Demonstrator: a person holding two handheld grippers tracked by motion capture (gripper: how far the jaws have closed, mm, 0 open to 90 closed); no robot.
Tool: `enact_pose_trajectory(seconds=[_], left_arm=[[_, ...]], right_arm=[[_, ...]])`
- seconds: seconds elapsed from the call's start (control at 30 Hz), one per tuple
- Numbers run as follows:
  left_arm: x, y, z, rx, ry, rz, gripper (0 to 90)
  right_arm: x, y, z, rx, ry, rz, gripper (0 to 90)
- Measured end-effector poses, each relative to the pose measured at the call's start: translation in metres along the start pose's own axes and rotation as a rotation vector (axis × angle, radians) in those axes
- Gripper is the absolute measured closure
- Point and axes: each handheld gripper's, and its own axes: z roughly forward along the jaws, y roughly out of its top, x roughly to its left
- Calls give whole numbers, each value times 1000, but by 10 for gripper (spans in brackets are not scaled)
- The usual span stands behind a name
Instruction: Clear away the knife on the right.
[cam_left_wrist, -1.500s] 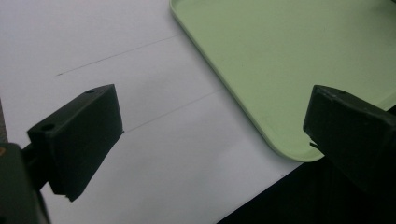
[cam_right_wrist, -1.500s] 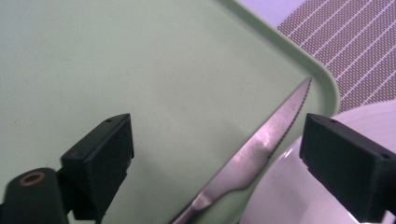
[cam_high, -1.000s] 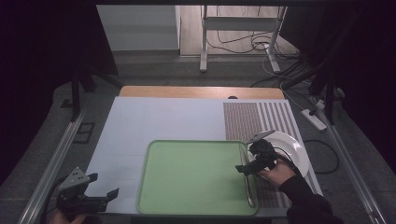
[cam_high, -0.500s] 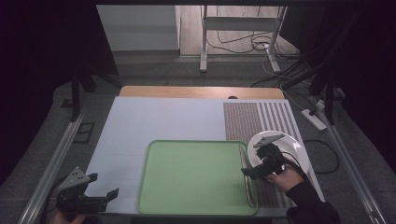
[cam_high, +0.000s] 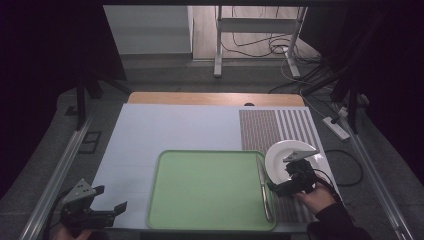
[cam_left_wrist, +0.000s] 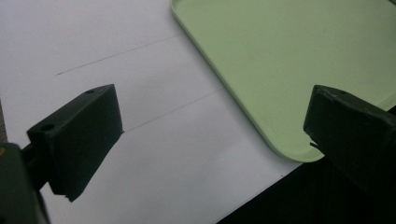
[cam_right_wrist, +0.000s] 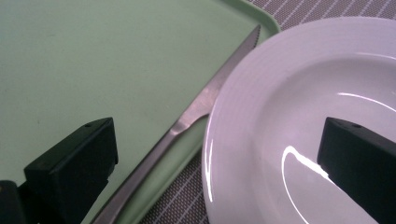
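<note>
A light green tray lies at the table's near middle. A steel table knife rests along its right rim, tip pointing away from me. A white plate sits on the striped mat just right of the tray. My right gripper hovers open over the plate's near edge, jaws toward the knife. In the right gripper view its open gripper spans the knife and the plate, holding nothing. My left gripper is open at the near left corner, left of the tray.
A grey striped mat covers the right side of the white table top. A wooden strip runs along the far edge. Cables and a power strip lie on the floor to the right.
My right gripper has drawn back slightly toward me and to the right, from over the plate's left part to its near edge. The left gripper has stayed still.
</note>
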Motion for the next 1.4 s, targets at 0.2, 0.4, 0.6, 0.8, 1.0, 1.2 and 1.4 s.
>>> enact_pose_trajectory(seconds=[0.2,0.4,0.6,0.8,1.0,1.2,1.4], left_arm=[[0,0,0,-1,-1,-2,42],[1,0,0,-1,-2,-4,41],[1,0,0,-3,-2,-7,40],[2,0,-1,-9,-5,-18,38],[2,0,-1,-8,-5,-17,38],[2,-1,-1,-9,-5,-19,38],[2,-1,-1,-7,-3,-17,38]], right_arm=[[-1,-10,-7,-8,-6,25,0],[-1,-18,-14,-19,-26,35,0],[0,-26,-21,-24,-38,48,0],[-3,-34,-29,-49,-53,70,0],[-2,-38,-37,-71,-66,79,0],[0,-42,-42,-79,-90,80,0],[2,-47,-47,-81,-118,78,0]])
